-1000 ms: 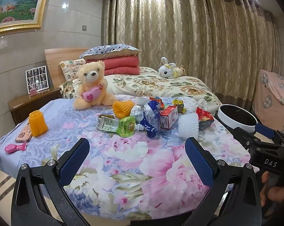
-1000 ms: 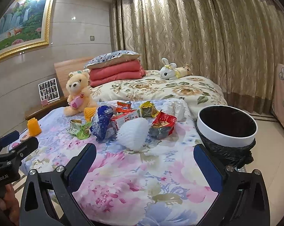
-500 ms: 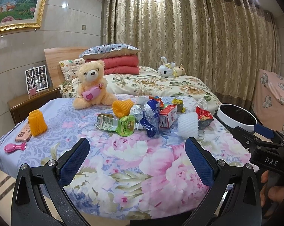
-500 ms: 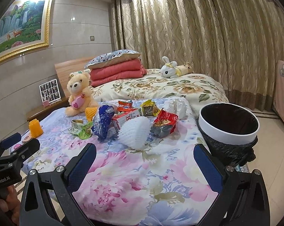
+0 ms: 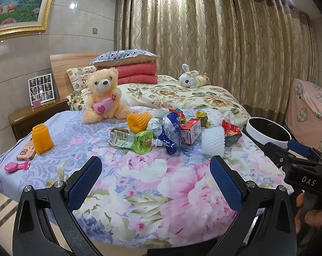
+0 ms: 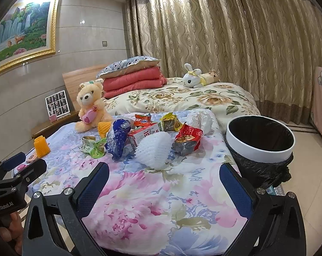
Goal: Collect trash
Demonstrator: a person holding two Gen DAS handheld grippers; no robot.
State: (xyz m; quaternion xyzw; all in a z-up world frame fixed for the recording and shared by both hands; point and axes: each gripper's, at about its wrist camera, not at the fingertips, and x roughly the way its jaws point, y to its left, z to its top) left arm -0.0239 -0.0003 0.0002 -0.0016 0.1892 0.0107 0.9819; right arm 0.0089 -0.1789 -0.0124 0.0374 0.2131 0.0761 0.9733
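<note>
Both grippers empty, jaws wide, short of the trash pile.

Left gripper (image 5: pixel 155 179) and right gripper (image 6: pixel 164 185) hover over the floral tablecloth (image 6: pixel 152 209). Nearest trash: white foam fruit net (image 6: pixel 153 150), beside a red snack wrapper (image 6: pixel 187 140) and blue plastic bag (image 6: pixel 118 138). The black-lined trash bin (image 6: pixel 260 147) stands just beside the table's right edge, likely to keep drops short.

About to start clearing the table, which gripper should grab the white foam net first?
Probably right: the right gripper faces the white foam net, with the bin beside it.
</note>
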